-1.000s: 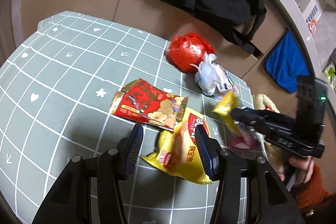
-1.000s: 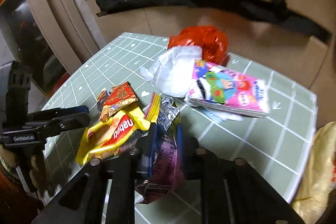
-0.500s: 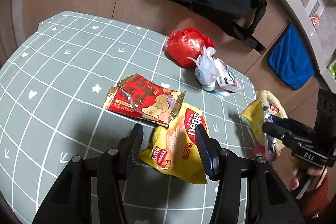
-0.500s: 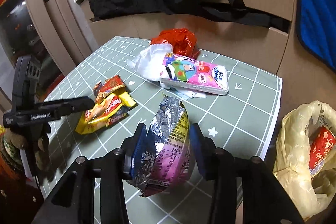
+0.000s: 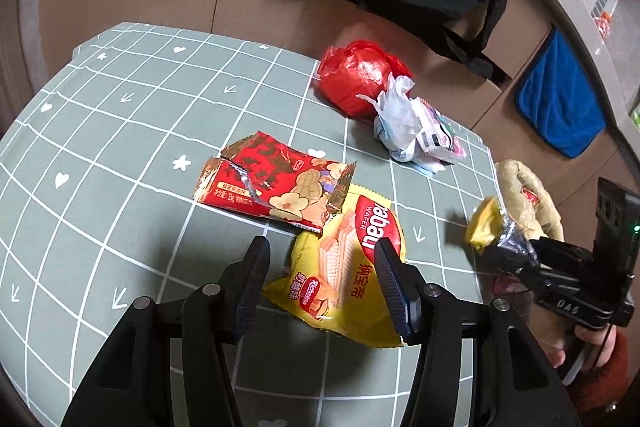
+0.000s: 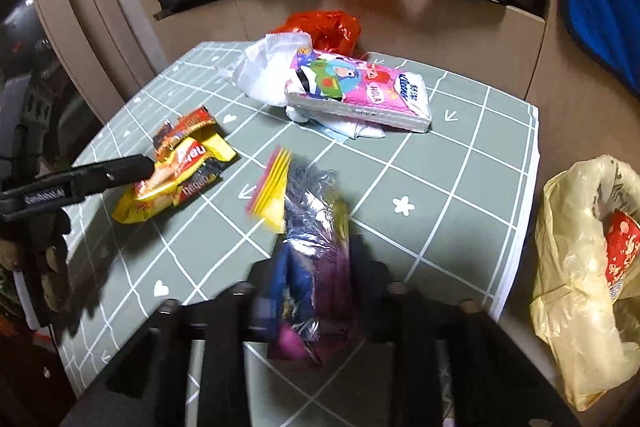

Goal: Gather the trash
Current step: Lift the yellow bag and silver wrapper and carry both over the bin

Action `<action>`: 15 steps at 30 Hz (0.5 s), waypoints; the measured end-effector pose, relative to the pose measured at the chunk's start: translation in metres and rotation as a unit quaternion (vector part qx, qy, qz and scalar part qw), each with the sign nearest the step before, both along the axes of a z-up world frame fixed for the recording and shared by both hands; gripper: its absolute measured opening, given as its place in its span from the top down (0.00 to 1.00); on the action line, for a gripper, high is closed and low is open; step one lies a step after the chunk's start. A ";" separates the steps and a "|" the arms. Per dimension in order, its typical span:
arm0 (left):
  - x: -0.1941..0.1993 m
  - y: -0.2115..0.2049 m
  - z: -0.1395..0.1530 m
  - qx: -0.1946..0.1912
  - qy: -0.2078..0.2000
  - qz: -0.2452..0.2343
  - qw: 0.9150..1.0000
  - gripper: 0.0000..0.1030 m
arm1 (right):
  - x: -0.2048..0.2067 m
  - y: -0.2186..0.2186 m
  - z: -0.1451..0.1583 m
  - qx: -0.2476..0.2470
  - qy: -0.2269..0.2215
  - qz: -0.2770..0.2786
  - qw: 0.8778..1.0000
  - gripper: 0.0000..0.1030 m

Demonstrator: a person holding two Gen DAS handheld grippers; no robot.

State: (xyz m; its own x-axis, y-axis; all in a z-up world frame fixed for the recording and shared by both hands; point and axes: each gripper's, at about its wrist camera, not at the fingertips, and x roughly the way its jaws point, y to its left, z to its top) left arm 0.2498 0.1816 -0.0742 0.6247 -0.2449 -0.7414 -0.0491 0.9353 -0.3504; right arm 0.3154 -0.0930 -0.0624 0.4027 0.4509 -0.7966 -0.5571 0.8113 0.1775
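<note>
The yellow wafer pack (image 5: pixel 348 263), printed "Nabati WAFER" and "Richeese", lay on the green tabletop (image 5: pixel 120 131) between the spread jaws of the left tongs (image 5: pixel 320 267), untouched. At its 11 o'clock a red peanut wrapper (image 5: pixel 272 179) overlapped it. The right tongs (image 6: pixel 316 267), jaws just closing, clenched a crumpled foil wrapper (image 6: pixel 312 227). At 12 o'clock sat a "Kleenex" tissue pack (image 6: pixel 360 87) reading "HOLA", and a red bag (image 6: pixel 328 27). A yellowish trash bag (image 6: pixel 576 267) hung at 3 o'clock.

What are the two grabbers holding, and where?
The right gripper pinches a crinkled foil wrapper near its lower end. The left gripper holds nothing.
</note>
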 end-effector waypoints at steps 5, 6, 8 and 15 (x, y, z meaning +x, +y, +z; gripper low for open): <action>0.010 -0.009 -0.007 0.010 0.017 -0.005 1.000 0.47 | -0.004 -0.007 0.011 0.017 -0.017 -0.004 1.000 0.81; 0.012 -0.011 -0.008 0.017 0.022 -0.002 1.000 0.49 | -0.004 -0.008 0.012 0.019 -0.017 -0.005 1.000 0.81; 0.016 -0.013 -0.011 0.021 0.033 0.005 0.999 0.66 | -0.005 -0.011 0.013 0.025 -0.014 -0.008 1.000 0.81; 0.013 -0.030 -0.004 0.047 0.018 -0.002 0.999 0.84 | -0.007 -0.023 0.019 0.044 -0.017 -0.018 0.999 0.81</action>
State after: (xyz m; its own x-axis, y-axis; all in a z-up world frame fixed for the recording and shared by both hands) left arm 0.2626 0.1521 -0.0779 0.5958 -0.1748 -0.7839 -0.0570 0.9644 -0.2584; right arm 0.3080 -0.1163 -0.0436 0.4462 0.5033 -0.7400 -0.5341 0.8132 0.2311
